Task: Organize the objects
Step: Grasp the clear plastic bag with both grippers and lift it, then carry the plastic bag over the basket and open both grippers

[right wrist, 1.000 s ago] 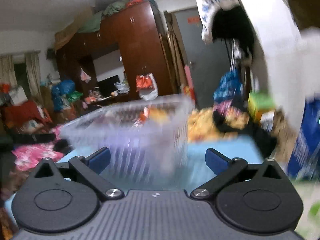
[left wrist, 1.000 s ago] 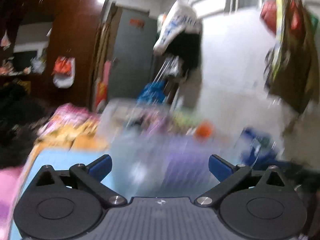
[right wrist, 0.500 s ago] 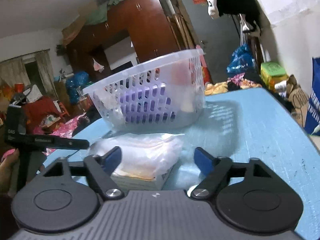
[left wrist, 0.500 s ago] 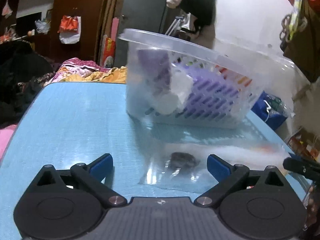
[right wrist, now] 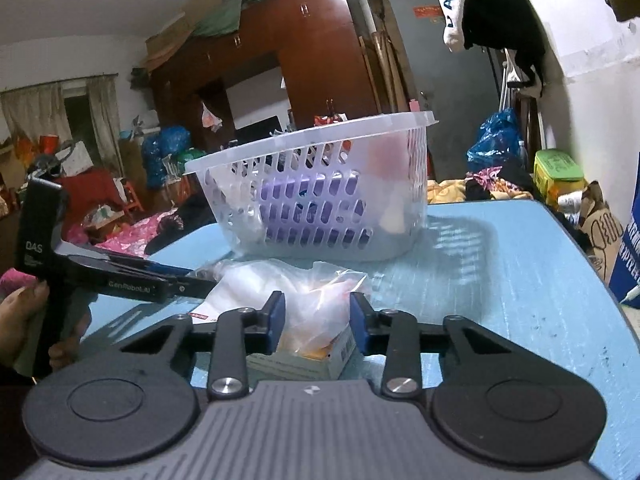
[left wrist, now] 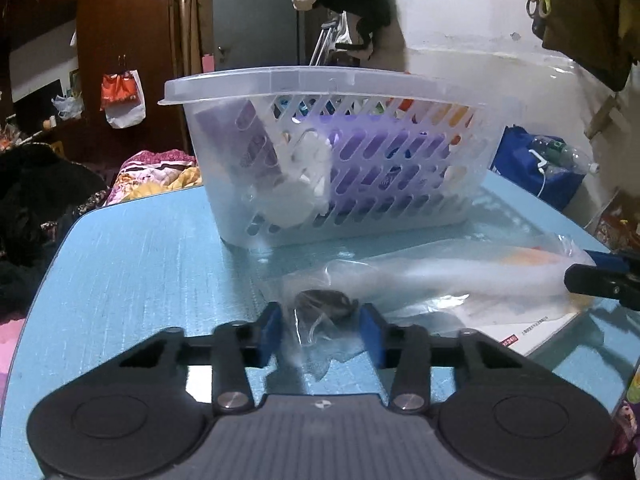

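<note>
Our left claw point(left wrist: 322, 330) pinches one end of the bag point(left wrist: 420, 280), our right claw point(right wrist: 318, 320) the other, on the table point(left wrist: 140, 264), with the basket point(left wrist: 340, 152) just ahead. Clear, crumpled film with a box inside: it may slip or tear if we pull apart.

A cluttered home bedroom: a tall brown wardrobe point(right wrist: 304, 52) piled with bundles, clothes hanging on the wall point(right wrist: 496, 12), a curtained window point(right wrist: 52, 116), and floral bedding point(left wrist: 156, 172) beside the blue desk point(right wrist: 520, 272).
</note>
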{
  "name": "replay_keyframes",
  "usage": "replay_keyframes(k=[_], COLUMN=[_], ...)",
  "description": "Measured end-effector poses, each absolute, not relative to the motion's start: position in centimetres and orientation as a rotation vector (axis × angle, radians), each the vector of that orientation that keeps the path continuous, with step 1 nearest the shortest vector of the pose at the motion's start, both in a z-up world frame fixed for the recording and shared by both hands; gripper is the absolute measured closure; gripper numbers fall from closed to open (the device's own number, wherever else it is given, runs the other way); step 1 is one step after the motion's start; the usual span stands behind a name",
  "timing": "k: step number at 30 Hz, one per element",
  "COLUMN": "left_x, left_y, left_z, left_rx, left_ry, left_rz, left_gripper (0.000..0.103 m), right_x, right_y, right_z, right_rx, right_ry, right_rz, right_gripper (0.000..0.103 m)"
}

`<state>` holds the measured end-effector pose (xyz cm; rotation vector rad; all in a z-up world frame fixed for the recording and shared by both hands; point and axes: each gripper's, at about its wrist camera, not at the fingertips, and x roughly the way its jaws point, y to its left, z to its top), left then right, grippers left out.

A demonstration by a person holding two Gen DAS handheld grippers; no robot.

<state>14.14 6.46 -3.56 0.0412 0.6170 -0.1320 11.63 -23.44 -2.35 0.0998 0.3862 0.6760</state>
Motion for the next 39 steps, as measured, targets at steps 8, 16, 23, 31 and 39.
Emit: replay_keyframes(k=[8,16,23,31,39], left_x=[13.3,12.1,10.5,10.0,13.8], left_y=[7.7,7.8,8.1,8.5,9.2], left_z=[-3.2,-2.4,-0.7,4.1,11.1], left_rx=[-0.056,-0.073,-0.088,-0.108,-0.112], left_ry=[0.541,0.473,0.401,0.288,0.150], left_rz=[-0.157,-0.175,-0.192,-0.191,-0.141], left_gripper=[0.088,0.089,0.089,0.089,0.089], right_x=[11.6,11.3,10.5,10.5,16.1], right_y=[-23.7,-23.8,-23.8,-23.6,-22.7], right_z=[-2.0,-1.3,0.2,4.8,10.8], right_rx=[0.085,0.084,0.072,0.056,0.074], right_ry=[0.361,0.337,0.293,0.189,0.085], right_rz=[0.680,0.688,0.698,0.734,0.762], right_gripper=[0.078,0.080,0.082,0.083,0.083])
